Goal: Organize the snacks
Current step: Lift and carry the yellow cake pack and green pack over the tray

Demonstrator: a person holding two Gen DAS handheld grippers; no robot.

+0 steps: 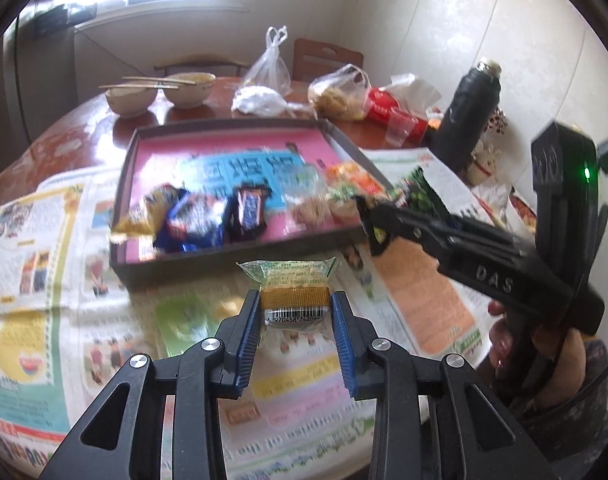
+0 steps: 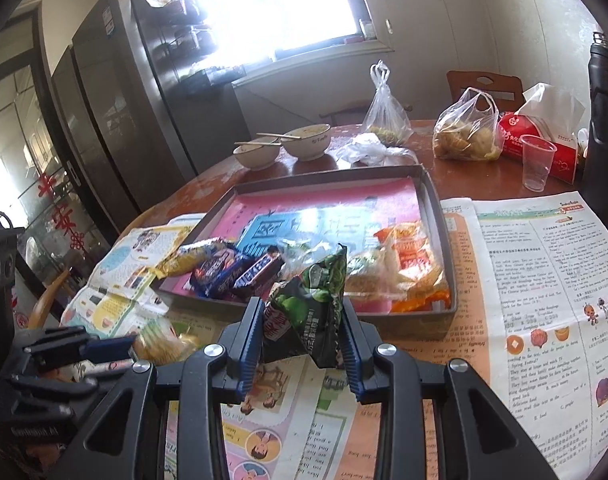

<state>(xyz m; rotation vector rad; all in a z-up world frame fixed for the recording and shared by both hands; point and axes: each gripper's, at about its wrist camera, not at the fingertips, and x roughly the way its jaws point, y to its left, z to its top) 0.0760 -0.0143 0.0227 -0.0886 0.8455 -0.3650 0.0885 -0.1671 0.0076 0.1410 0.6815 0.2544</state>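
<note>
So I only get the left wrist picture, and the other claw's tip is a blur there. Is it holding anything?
Observer: Yes. The right claw is shut on a dark green snack packet, near the tray's front wall.
Operator: And those dark wrappers in the tray? They're too smeared for me.
Observer: One reads Snickers; a blue wrapper lies beside it.
Operator: Anything off to the side I'm missing?
Observer: A tall dark fridge stands beside the window.
</note>
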